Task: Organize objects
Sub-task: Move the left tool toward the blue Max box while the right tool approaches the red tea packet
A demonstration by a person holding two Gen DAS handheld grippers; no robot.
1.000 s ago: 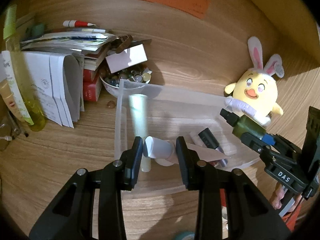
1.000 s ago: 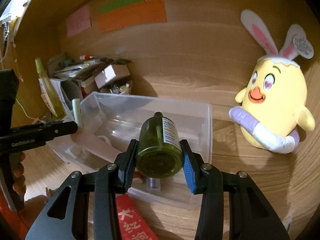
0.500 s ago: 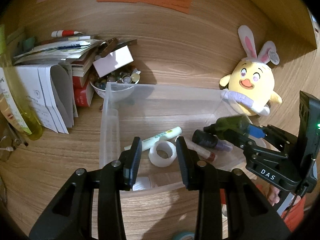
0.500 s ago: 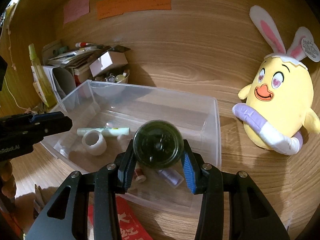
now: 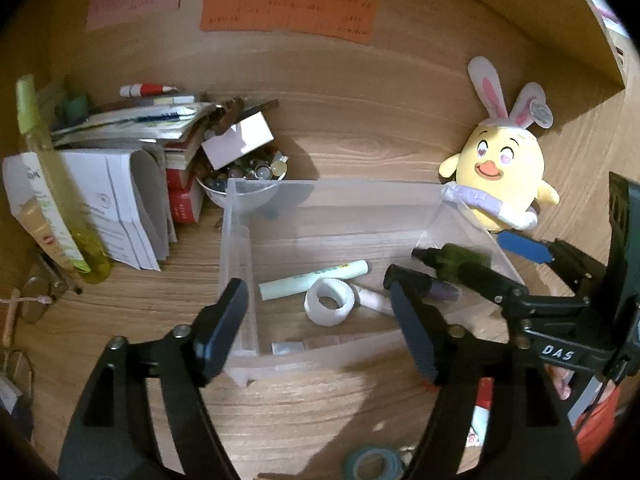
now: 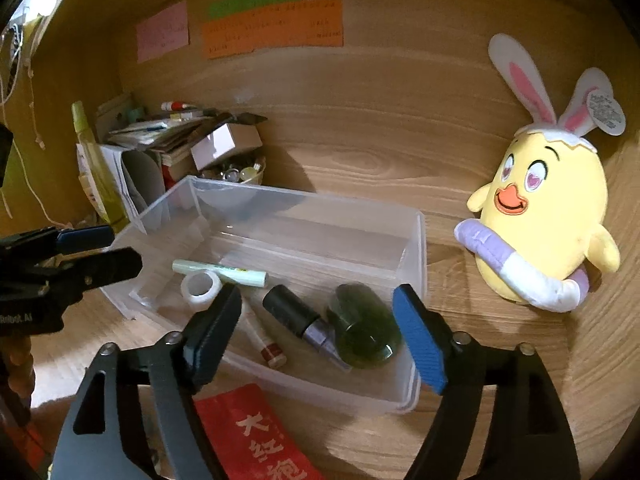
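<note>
Both grippers' fingers opening, nothing between them. Green bottle (image 6: 366, 328) loose in clear bin (image 6: 416, 280), just ahead of right gripper (image 6: 320, 332); left gripper (image 5: 320, 328) over tape roll (image 5: 329, 307). Risk: bottle rolling into marker (image 6: 298, 318).

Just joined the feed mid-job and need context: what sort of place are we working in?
Probably a home desk or study nook: sticky notes on the wooden back panel, a pile of books and papers, and a plush chick beside the clear bin being filled.
</note>
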